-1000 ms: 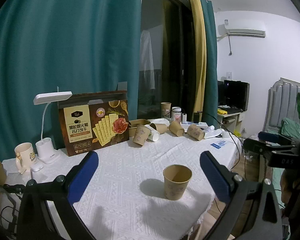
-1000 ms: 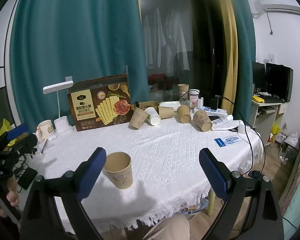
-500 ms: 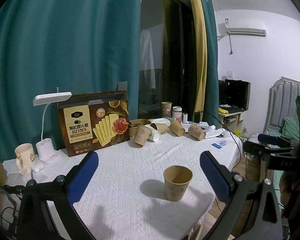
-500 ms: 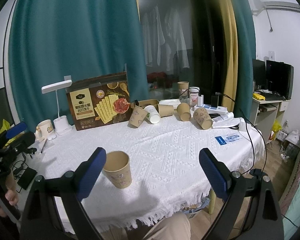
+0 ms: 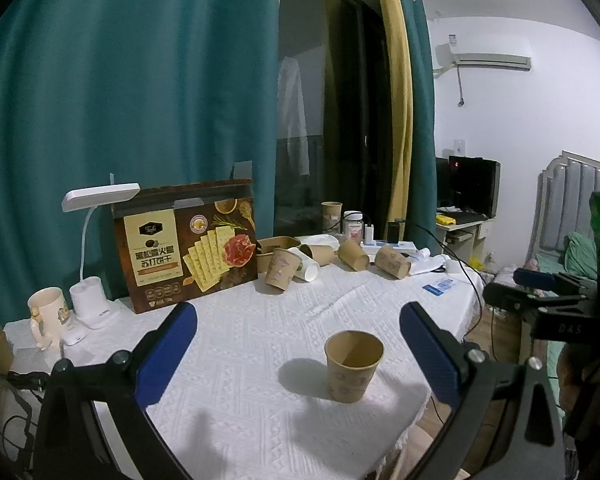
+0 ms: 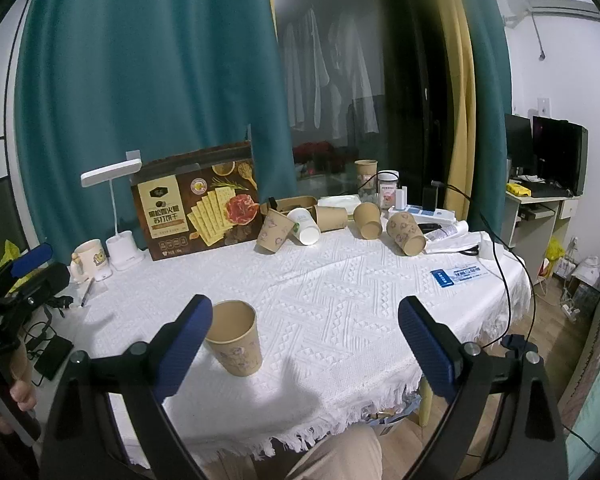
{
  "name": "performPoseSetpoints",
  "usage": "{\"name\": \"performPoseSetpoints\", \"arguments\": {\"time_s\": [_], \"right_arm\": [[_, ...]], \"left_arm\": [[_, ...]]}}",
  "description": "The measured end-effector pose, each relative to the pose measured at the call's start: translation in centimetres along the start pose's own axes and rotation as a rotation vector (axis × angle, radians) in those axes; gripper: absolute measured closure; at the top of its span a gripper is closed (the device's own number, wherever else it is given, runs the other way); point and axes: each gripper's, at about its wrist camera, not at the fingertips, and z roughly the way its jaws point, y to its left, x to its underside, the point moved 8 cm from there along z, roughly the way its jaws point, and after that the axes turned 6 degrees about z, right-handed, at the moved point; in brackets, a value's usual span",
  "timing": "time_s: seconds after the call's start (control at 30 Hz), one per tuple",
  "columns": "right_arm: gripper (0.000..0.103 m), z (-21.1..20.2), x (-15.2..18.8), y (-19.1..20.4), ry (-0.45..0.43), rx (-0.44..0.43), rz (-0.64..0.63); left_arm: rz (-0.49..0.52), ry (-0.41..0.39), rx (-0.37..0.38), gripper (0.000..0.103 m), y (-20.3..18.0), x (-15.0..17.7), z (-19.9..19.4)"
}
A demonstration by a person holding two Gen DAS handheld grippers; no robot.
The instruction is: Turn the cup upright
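Observation:
A brown paper cup (image 5: 352,366) stands upright, mouth up, on the white tablecloth (image 5: 260,320) near the front edge. It also shows in the right wrist view (image 6: 236,340). My left gripper (image 5: 300,354) is open and empty, held back from the cup. My right gripper (image 6: 306,350) is open and empty; the cup sits just inside its left finger (image 6: 184,346), apart from it. Each view shows the other gripper at the frame edge.
Several paper cups (image 6: 276,230) lie tipped at the table's back, beside a cracker box (image 6: 198,208). A desk lamp (image 6: 118,208) and mug (image 6: 88,258) stand at the left. Cables, a blue card (image 6: 458,276) and a jar (image 6: 388,190) are at the right.
Both grippers have drifted slightly; the view has shifted a little. The cup stays upright in the same spot.

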Motion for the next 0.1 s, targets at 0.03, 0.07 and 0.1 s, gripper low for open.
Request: {"name": "performPoseSetpoints", "arguments": {"time_s": [0.03,0.07,0.1], "right_arm": [[0.010,0.03,0.00,-0.01,0.001,0.000,0.000],[0.010,0.15,0.08,-0.09,0.003,0.001,0.001],[0.010,0.30,0.14,-0.11,0.005,0.001,0.002]], "left_arm": [[0.001,-0.001,0.001,0.002,-0.05,-0.01,-0.06],[0.002,0.000,0.002,0.002,-0.07,0.01,0.14],[0.002,0.001,0.002,0.002,-0.07,0.03,0.14]]}}
